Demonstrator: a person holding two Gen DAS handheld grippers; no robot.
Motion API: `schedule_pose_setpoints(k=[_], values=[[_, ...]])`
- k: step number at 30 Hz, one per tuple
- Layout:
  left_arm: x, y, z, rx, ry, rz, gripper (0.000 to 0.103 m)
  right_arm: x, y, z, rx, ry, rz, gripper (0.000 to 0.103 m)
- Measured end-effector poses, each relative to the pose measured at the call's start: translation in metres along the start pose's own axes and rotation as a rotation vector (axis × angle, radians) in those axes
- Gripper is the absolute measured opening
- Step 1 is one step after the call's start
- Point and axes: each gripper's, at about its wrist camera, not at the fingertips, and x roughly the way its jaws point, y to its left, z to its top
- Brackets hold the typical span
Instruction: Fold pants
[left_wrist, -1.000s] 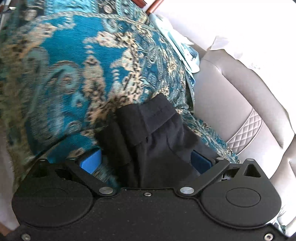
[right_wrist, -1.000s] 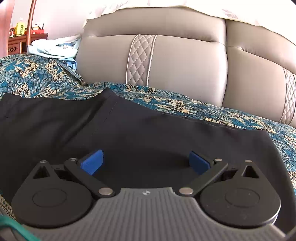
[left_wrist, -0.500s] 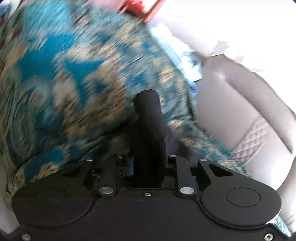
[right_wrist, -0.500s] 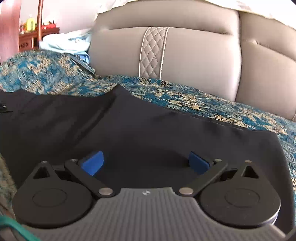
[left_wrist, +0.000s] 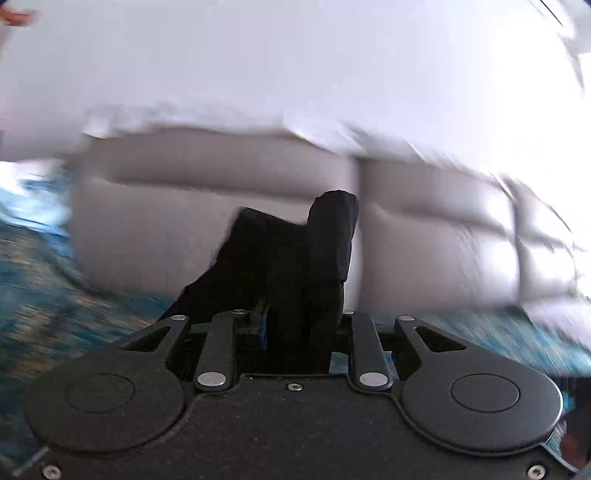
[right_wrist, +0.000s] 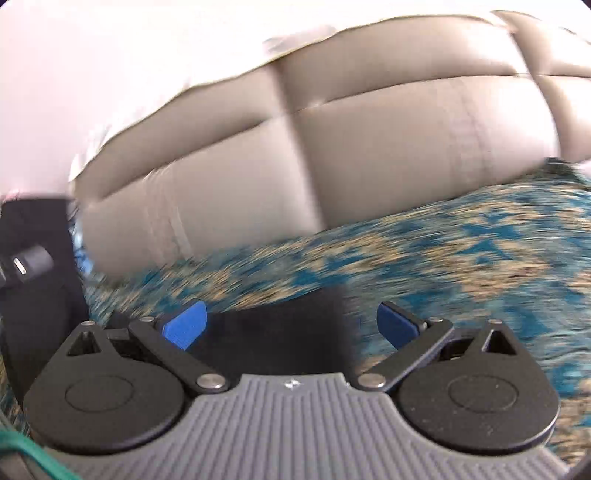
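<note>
Left gripper (left_wrist: 301, 325) pinching a bunched fold of the black pants (left_wrist: 295, 258), lifted off the teal paisley bedspread (right_wrist: 461, 236); right gripper (right_wrist: 290, 325) jaws spread, hovering over pants, not gripping; grey padded headboard (right_wrist: 369, 147) behind, all motion-blurred

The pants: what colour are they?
Black pants; clearest in the left wrist view.

You see the pants (left_wrist: 291, 258) as matt black cloth. Your left gripper (left_wrist: 295, 328) is matt black plastic with bright metal pins; your right gripper (right_wrist: 288, 325) has smooth blue plastic pads (right_wrist: 184, 325) and a ribbed grey body. The headboard (right_wrist: 369, 147) looks like smooth, faintly glossy leather, the bedspread (right_wrist: 443, 251) patterned woven cloth.
</note>
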Motion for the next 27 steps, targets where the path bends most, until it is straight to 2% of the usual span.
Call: schedule_pose_setpoints(k=[5,7,8,10,13,17,20,23,24,25,26,27], values=[[0.058,-0.081,-0.056,0.145,0.26,-0.1,0.028,-0.02,-0.046,-0.002,0.09,-0.034,-0.069,0.103],[0.058,-0.104,-0.08,0.175,0.326,-0.13,0.035,-0.023,-0.054,-0.003,0.089,-0.035,-0.078,0.103],[0.051,-0.109,-0.089,0.181,0.329,-0.14,0.038,-0.023,-0.056,-0.004,0.079,-0.033,-0.085,0.103],[0.043,-0.113,-0.096,0.184,0.327,-0.18,0.062,-0.024,-0.058,-0.006,0.064,-0.031,-0.092,0.103],[0.022,-0.112,-0.095,0.141,0.353,-0.282,0.08,-0.023,-0.057,-0.009,0.055,-0.023,-0.082,0.103],[-0.016,-0.099,-0.085,0.144,0.348,-0.334,0.086,-0.023,-0.042,-0.01,0.016,-0.026,-0.041,0.103],[-0.044,-0.071,-0.066,0.126,0.306,-0.32,0.09,-0.017,-0.02,-0.013,-0.037,-0.016,0.027,0.103],[-0.056,-0.035,-0.047,0.089,0.25,-0.233,0.089,-0.007,0.013,-0.02,-0.139,0.001,0.074,0.103],[-0.056,-0.023,-0.042,0.083,0.229,-0.187,0.082,-0.002,0.025,-0.022,-0.178,0.007,0.081,0.103],[-0.052,-0.013,-0.038,0.086,0.225,-0.14,0.058,0.003,0.037,-0.023,-0.213,0.015,0.087,0.103],[-0.044,-0.004,-0.034,0.095,0.237,-0.085,0.043,0.011,0.05,-0.025,-0.249,0.029,0.094,0.101],[-0.036,0.004,-0.031,0.103,0.254,-0.034,0.024,0.019,0.06,-0.027,-0.275,0.045,0.101,0.095]])
